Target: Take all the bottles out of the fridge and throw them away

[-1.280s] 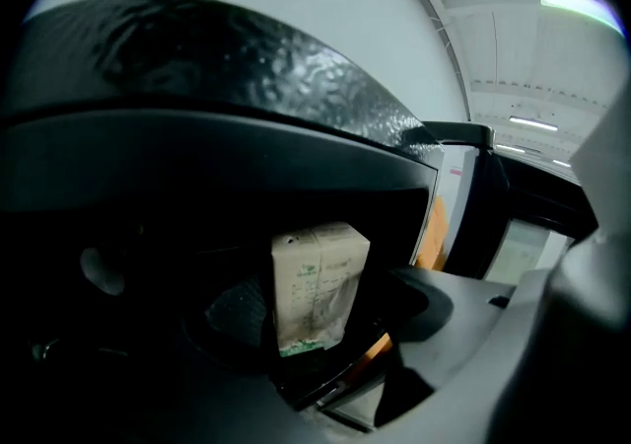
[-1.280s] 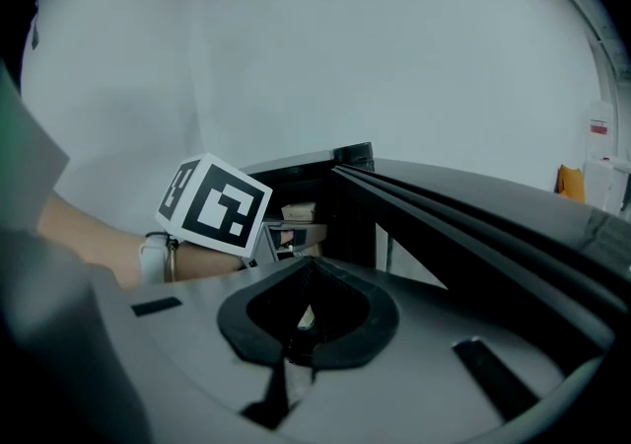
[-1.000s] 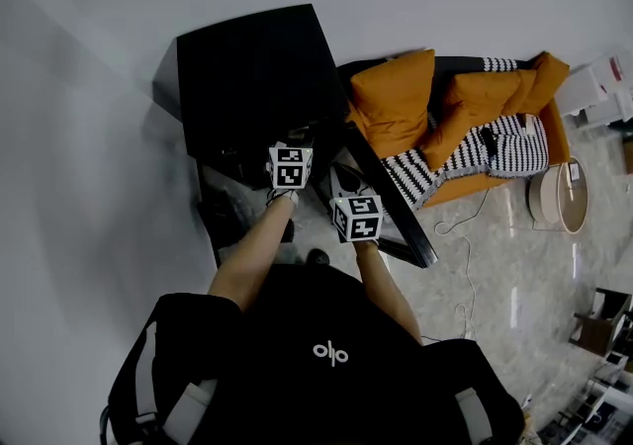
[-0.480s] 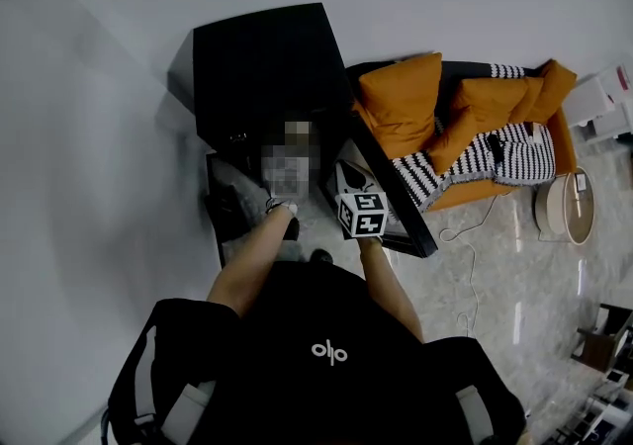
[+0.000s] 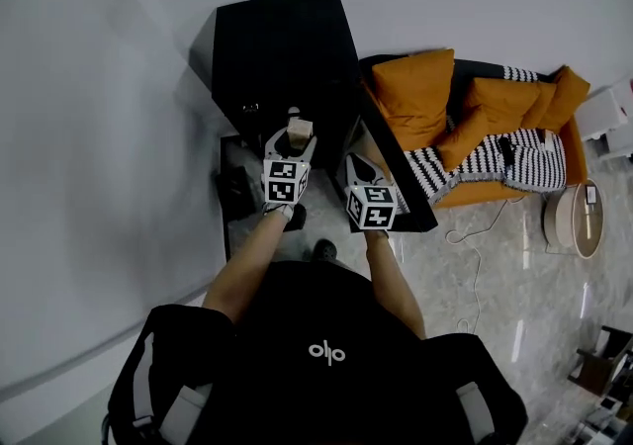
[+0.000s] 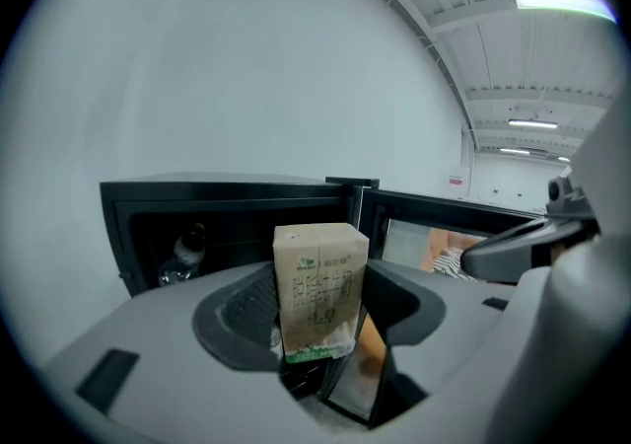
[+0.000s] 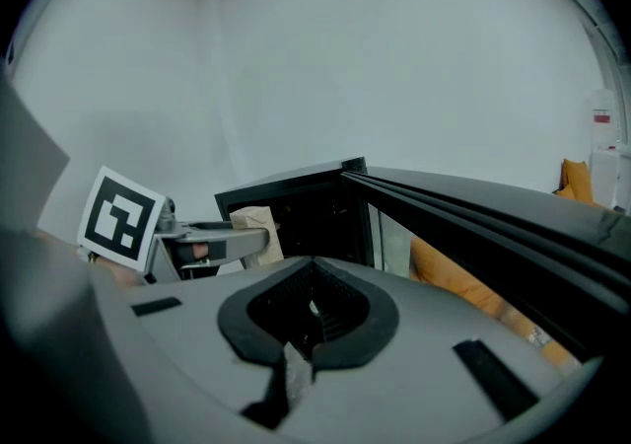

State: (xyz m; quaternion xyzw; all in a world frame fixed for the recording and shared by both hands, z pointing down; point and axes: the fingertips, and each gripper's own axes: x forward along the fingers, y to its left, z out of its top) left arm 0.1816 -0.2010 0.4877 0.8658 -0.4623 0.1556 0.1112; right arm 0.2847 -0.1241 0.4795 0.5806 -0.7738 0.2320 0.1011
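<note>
A small black fridge [image 5: 282,47] stands against the white wall with its door [image 5: 396,176] swung open to the right. My left gripper [image 5: 297,134] is shut on a brown paper carton [image 6: 318,289], held upright in front of the fridge opening [image 6: 227,225]. A clear bottle with a dark cap [image 6: 187,253] lies inside the fridge at its left. My right gripper [image 7: 311,319] is shut with nothing between its jaws, just right of the left one and beside the door [image 7: 473,225]. The right gripper view also shows the carton [image 7: 254,230].
An orange sofa [image 5: 445,107] with orange cushions and a black-and-white striped blanket [image 5: 495,161] stands right behind the open door. A round low table [image 5: 574,221] sits further right. A cable [image 5: 465,235] lies on the glossy floor.
My left gripper has drawn back a little from the fridge, and the carton now shows between its jaws. The right gripper has stayed beside the door.
</note>
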